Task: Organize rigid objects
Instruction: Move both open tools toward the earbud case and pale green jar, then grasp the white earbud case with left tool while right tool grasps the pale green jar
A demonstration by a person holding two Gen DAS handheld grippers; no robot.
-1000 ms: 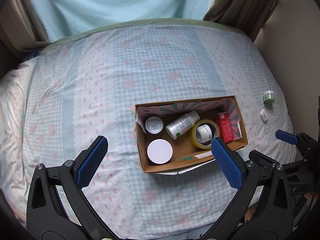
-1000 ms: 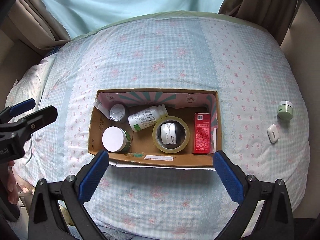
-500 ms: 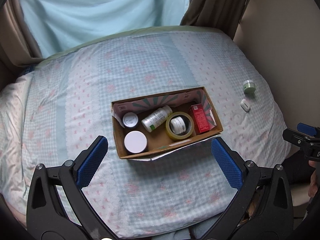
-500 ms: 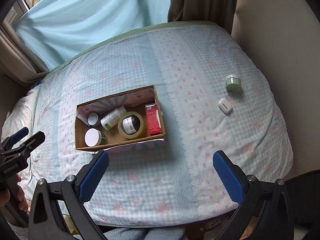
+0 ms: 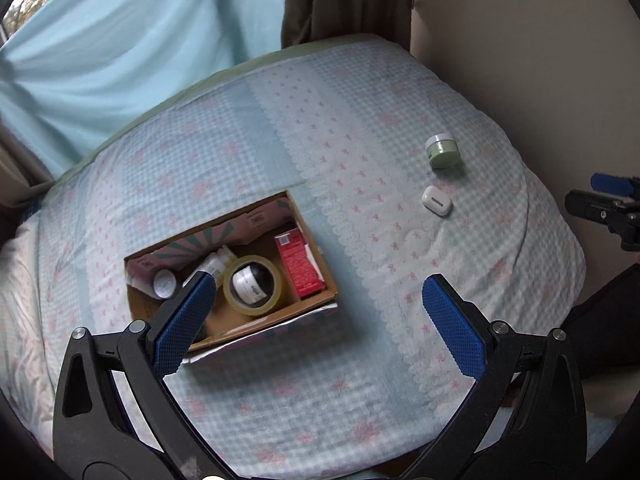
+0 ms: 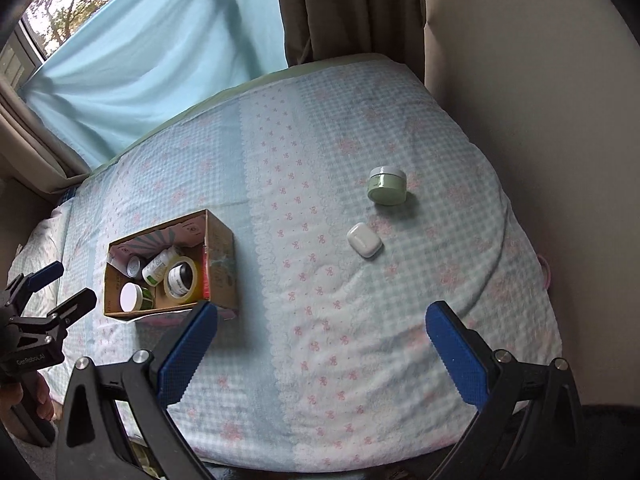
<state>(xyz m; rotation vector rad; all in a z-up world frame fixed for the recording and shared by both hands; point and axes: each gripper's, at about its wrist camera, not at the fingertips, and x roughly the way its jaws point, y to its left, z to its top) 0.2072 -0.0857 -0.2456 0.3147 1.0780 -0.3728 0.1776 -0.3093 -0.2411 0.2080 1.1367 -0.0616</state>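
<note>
From the left, the cardboard box [image 6: 170, 268] sat at about nine o'clock in the right wrist view, already holding a white-lidded jar [image 6: 132, 297], a pill bottle [image 6: 159, 265], a roll of tape [image 6: 182, 280] with a small dark jar inside its ring, and a red carton [image 5: 299, 264] standing against the right-hand wall. My left gripper [image 5: 318, 318] hung just short of the box with its jaws spread wide and nothing between them.

Further right, well apart from the box, two things lay loose on the checked bedspread [image 6: 320, 320]: a white earbud case [image 6: 364, 239] and, near it toward one o'clock, a green cream jar [image 6: 387, 185]. My right gripper [image 6: 320, 350] was also wide and empty, with the case roughly at twelve o'clock from it.

I judged the step in hand to be fetching the case. To do it well, I would have come down over it with the fingers straddling its narrow width, pressed slightly into the soft bedding so the pads got below its rounded edge, and closed gently; smooth plastic looked likely to squirt out.

The left wrist view showed the box floor and the carton's face. The right wrist view alone showed the white-lidded jar, which the left finger hid, and the box's outer right wall.
</note>
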